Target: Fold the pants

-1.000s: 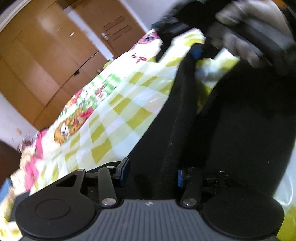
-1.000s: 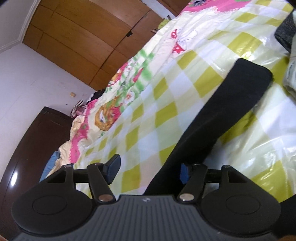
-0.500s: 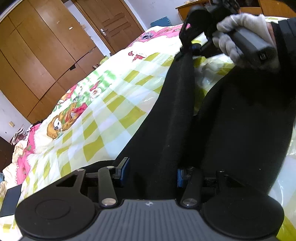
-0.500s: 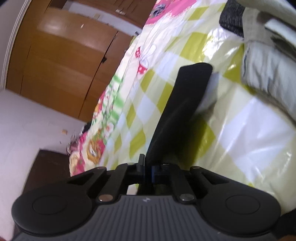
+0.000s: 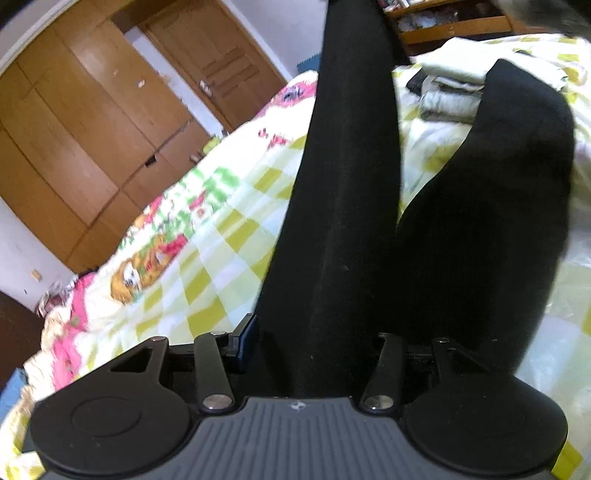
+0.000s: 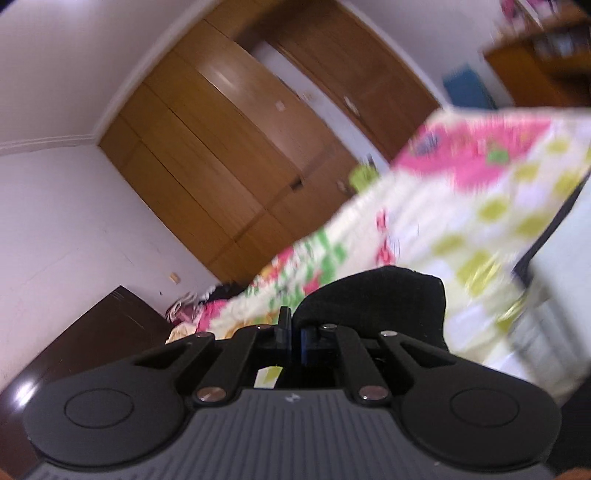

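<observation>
Black pants (image 5: 343, 221) lie on a bed with a yellow-green checked cover (image 5: 221, 236). In the left wrist view one leg rises taut up out of the top of the frame, and the other leg (image 5: 491, 206) lies on the bed to the right. My left gripper (image 5: 314, 339) has its jaws apart with the pants' cloth between them. In the right wrist view my right gripper (image 6: 293, 332) is shut on the end of a pants leg (image 6: 373, 295) and holds it high above the bed.
A stack of folded light clothes (image 5: 447, 92) sits at the far end of the bed. A wooden wardrobe (image 5: 74, 140) and a door (image 5: 218, 62) stand beyond the bed. A dark cabinet (image 6: 85, 332) is at the left, a wooden shelf (image 5: 454, 22) behind.
My right gripper has shut on the end of a pants leg and lifted it high off the bed. That leg now stretches upward. My left gripper has stayed at the pants.
</observation>
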Demonstrator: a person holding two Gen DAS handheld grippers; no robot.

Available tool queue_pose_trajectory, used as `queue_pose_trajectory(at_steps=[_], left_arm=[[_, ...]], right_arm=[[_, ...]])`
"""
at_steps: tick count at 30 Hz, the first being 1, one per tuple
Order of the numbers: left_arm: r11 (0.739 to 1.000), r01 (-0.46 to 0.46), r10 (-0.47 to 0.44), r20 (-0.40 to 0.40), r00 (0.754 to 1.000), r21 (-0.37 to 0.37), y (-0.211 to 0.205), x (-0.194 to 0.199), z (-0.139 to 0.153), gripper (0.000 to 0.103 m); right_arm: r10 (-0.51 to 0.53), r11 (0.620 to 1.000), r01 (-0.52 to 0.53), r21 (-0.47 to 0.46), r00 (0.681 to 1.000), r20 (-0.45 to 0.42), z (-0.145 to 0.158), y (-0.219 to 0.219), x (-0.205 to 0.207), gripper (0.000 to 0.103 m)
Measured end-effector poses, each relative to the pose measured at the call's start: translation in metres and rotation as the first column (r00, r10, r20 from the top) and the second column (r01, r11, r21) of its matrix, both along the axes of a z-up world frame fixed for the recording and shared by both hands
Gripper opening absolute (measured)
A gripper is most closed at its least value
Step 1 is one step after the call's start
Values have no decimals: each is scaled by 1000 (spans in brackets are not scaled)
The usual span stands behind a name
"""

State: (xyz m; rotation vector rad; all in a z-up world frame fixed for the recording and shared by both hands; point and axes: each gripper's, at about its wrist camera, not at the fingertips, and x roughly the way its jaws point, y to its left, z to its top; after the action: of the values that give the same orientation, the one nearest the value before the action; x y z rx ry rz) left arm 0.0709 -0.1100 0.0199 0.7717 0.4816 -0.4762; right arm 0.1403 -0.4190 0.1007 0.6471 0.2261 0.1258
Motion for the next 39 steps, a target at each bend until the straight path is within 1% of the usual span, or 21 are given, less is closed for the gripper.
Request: queue_pose_trajectory(at_steps=[3,4,5,6,9,10,12,13,14,16,18,19,20,21,22,24,28,30,34,36,39], left_arm=[[999,47,-47,-3,999,11,-4,-16,-1,64],[998,63,-63,-8,998,30,-7,-22,-5,64],[995,77,-76,-16,997,56,-10,-27,-12,64],[992,91,-89,-31,996,87,-14,-32,-21,64],[980,130,-122,-58,991,151,-21,-44,-38,64],[975,136,-131,-43,990,174,-22,-49,-41,64],[969,145,-143,-28,989,200,-25,-53,-40,64],[968,146,-143,-31,989,203,-26,-53,-39,64],[967,146,-142,-35,989,208,-27,-52,-38,64],[963,149,-145,-34,989,223,-28,-51,-38,64],[960,153,-150,-31,988,236,-30,-51,-40,64],[958,155,-152,-29,988,242,-31,-51,-40,64],[956,156,-154,-28,988,247,-32,-51,-41,64],[955,156,-155,-25,988,251,-34,-54,-42,64],[955,156,-155,-24,988,253,-36,-56,-42,64],[953,157,-158,-19,987,257,-37,-58,-41,64],[960,154,-158,-4,987,234,-35,-63,-35,64],[960,159,-163,-1,987,230,-33,-67,-34,64],[960,158,-161,-5,987,231,-29,-70,-41,64],[960,159,-163,0,987,230,-28,-71,-41,64],[961,164,-168,0,986,224,-28,-69,-37,64]], right_arm=[[-52,991,48,-126,998,-28,-6,1,-42,6],[-70,986,60,-158,996,-61,-17,0,-51,10],[-93,984,74,-161,990,-109,-32,-3,-57,11],[-104,986,80,-143,981,-165,-50,-8,-61,11],[-119,993,121,-14,940,-319,-106,-31,-65,12],[-121,989,141,35,934,-335,-119,-38,-66,12],[-144,978,187,95,927,-347,-133,-47,-71,20],[-168,969,218,114,925,-341,-136,-52,-73,30],[-186,960,243,142,927,-325,-137,-58,-76,36],[-207,943,270,193,933,-295,-137,-68,-78,36],[-242,929,307,206,927,-288,-135,-76,-79,36],[-249,921,323,217,919,-307,-136,-82,-76,35],[-241,914,328,239,913,-330,-139,-87,-72,29],[-239,905,337,260,907,-346,-143,-93,-69,21],[-237,902,340,266,905,-354,-144,-95,-67,8],[-229,904,329,272,911,-343,-140,-97,-66,6],[-214,927,278,252,943,-254,-118,-94,-80,5],[-222,925,291,246,936,-271,-121,-93,-82,5],[-223,907,332,258,900,-374,-151,-97,-83,6],[-223,899,337,280,902,-370,-154,-98,-87,6],[-218,909,318,271,914,-343,-140,-99,-92,6]])
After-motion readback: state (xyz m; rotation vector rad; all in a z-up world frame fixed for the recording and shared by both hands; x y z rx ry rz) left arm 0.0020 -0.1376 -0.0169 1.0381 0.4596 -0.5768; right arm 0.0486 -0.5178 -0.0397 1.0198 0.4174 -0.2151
